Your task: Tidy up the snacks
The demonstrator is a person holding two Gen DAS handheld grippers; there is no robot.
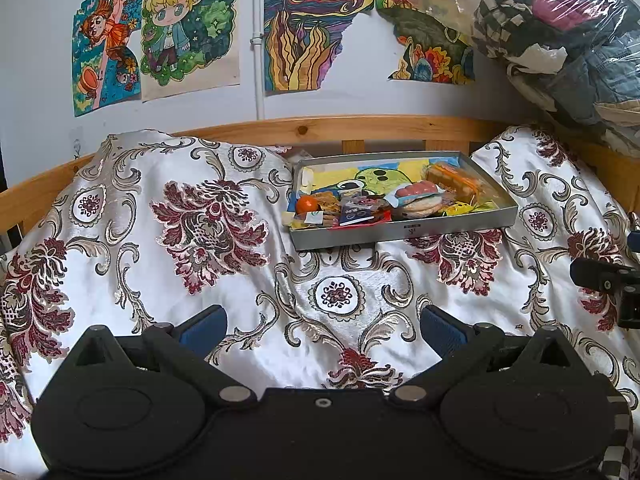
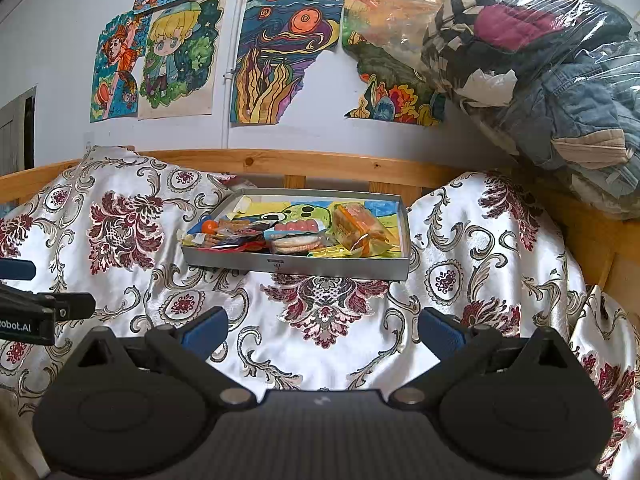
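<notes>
Left wrist view first: my left gripper (image 1: 322, 330) hangs over the floral bedspread (image 1: 120, 248) with its blue-padded fingers (image 1: 204, 328) spread wide and nothing between them. Far and slightly right of it I see the shallow grey tray (image 1: 404, 232) resting on the bedspread near the wooden bed rail (image 1: 320, 128), and the snacks lie piled along its near side: a small orange (image 1: 307, 204) at the left end, a pack of pink sausages (image 1: 416, 190) lying on round crackers (image 1: 424, 205) in the middle, and an orange-wrapped cake pack (image 1: 452, 182) toward the far right. In the right wrist view my right gripper (image 2: 322, 330) is also wide apart and empty, near the same tray (image 2: 296, 266), which sits just ahead and slightly left. Coloured drawings (image 2: 280, 60) hang on the wall behind, and a clear bag of folded clothes (image 2: 552, 80) is stacked at the far right.
</notes>
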